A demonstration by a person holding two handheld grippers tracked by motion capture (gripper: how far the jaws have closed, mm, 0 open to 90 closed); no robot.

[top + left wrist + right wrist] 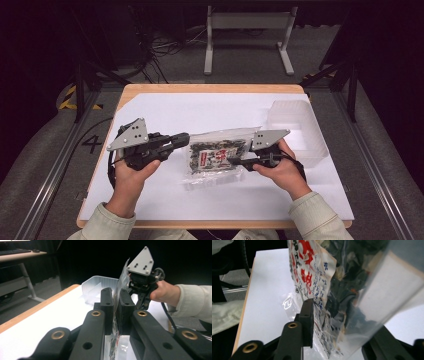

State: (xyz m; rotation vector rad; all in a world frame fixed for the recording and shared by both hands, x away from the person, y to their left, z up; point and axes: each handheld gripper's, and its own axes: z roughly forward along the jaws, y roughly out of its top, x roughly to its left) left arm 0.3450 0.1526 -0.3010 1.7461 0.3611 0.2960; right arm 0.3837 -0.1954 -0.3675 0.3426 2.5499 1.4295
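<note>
— Material of the packet [216,156]?
— Clear crinkly plastic, flat and rectangular, glossy at the sealed edges; dark shredded contents inside. Held between both grippers over the middle of the white sheet [165,197] covering the wooden table [210,88].
— Any label?
— White panel with bold red characters and lines of small blue script; not legible enough to read.
— Left gripper [114,305]?
— Black matte jaws, brass-coloured rivets at the joints, clamped on one edge of the packet, film pinched flat between the two pads.
— Right gripper [234,161]?
— Grey triangular plate on top with small dark screws. One jaw pressed against the printed face of the packet; the other hidden behind the plastic. Grasp looks closed on the packet's opposite edge.
— Anything else on the table?
— Translucent ribbed plastic tub [298,131], rectangular with rounded corners, at the far right, just beside the right hand [280,172].
</note>
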